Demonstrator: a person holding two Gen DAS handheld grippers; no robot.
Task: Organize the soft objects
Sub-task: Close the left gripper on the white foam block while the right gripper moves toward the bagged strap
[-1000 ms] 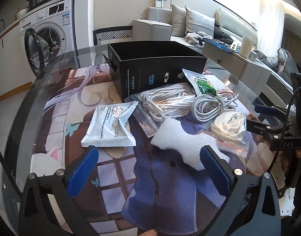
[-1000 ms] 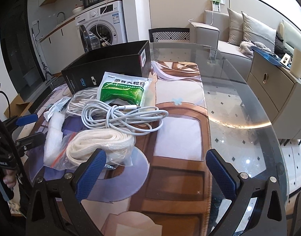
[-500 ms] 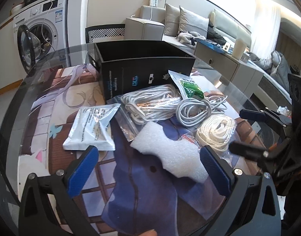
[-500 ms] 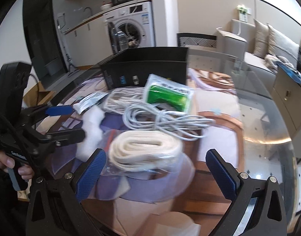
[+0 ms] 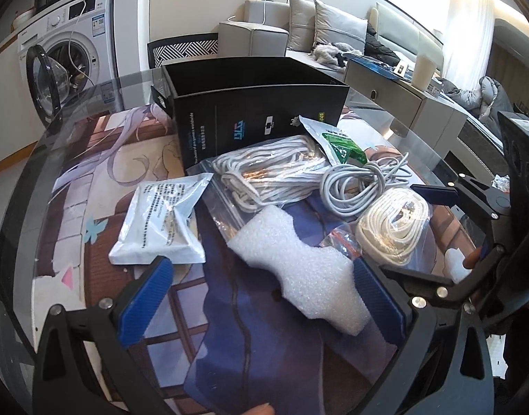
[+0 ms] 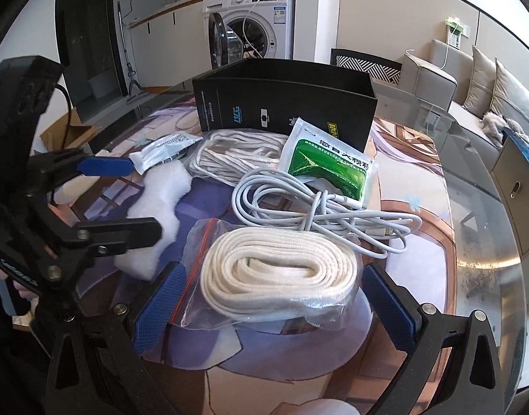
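A white foam piece (image 5: 299,273) lies on the printed mat, its near end between the spread fingers of my left gripper (image 5: 262,297), which is open. A cream strap coiled in a clear bag (image 6: 281,269) lies between the blue pads of my right gripper (image 6: 274,306), also open and empty. Behind these lie a grey cable coil (image 6: 309,200), a green packet (image 6: 326,162), a bagged white rope (image 5: 271,176) and a white packet (image 5: 160,221). An open black box (image 5: 257,110) stands at the back. Each gripper shows in the other's view: right gripper (image 5: 425,235), left gripper (image 6: 126,199).
The mat covers a round glass table (image 6: 485,207), bare glass on its right side. A washing machine (image 5: 67,52) with its door open stands beyond the table, and a sofa (image 5: 326,24) and a cabinet (image 5: 392,93) are behind the box.
My right gripper has swung left and closed in on the bagged cream strap, which now lies between its fingers. The left gripper has edged nearer the foam piece. Both stay open.
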